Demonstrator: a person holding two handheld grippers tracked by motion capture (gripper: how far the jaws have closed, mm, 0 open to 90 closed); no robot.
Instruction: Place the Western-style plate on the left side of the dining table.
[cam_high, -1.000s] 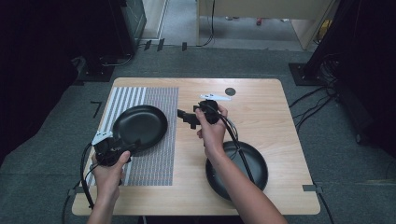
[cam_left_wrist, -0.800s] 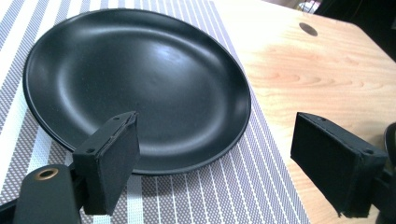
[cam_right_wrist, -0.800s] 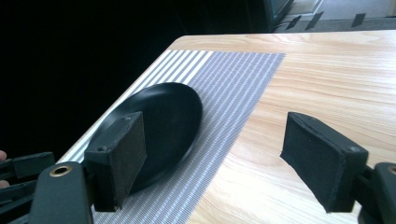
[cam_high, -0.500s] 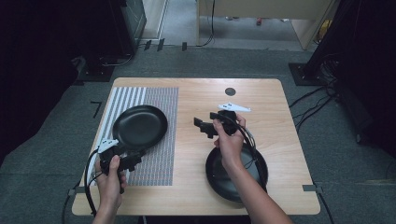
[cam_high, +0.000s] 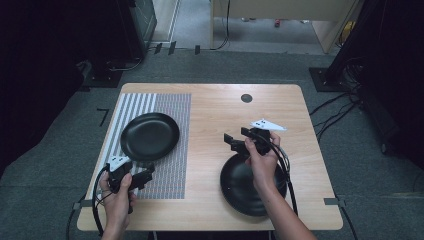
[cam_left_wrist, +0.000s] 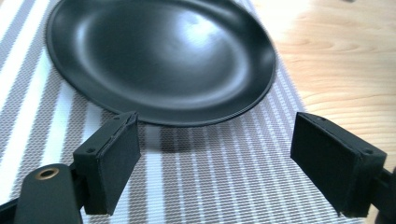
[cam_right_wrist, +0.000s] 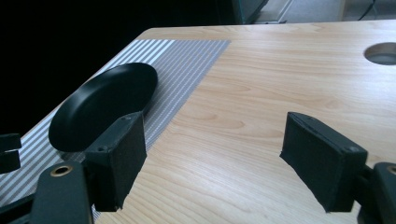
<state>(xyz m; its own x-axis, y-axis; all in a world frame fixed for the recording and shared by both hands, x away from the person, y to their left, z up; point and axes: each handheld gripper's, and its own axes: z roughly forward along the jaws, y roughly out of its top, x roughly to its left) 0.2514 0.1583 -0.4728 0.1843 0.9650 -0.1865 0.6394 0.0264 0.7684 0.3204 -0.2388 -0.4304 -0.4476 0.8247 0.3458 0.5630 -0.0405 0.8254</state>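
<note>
A black plate lies on the striped placemat at the table's left. My left gripper hovers just short of that plate's near rim, open and empty; the left gripper view has the plate a little beyond the gripper. A second black plate sits on bare wood at the near right, partly under the right hand. My right gripper stands above its far edge, open and empty, pointing left. In the right gripper view, the gripper faces the first plate.
The wooden table has a round cable hole near its far edge. Cables trail from both grippers off the near edge. Dark equipment and floor cables surround the table.
My left gripper has drawn back from the left plate's near rim toward the person. The right gripper has moved right and nearer, from the table's middle to above the second plate.
</note>
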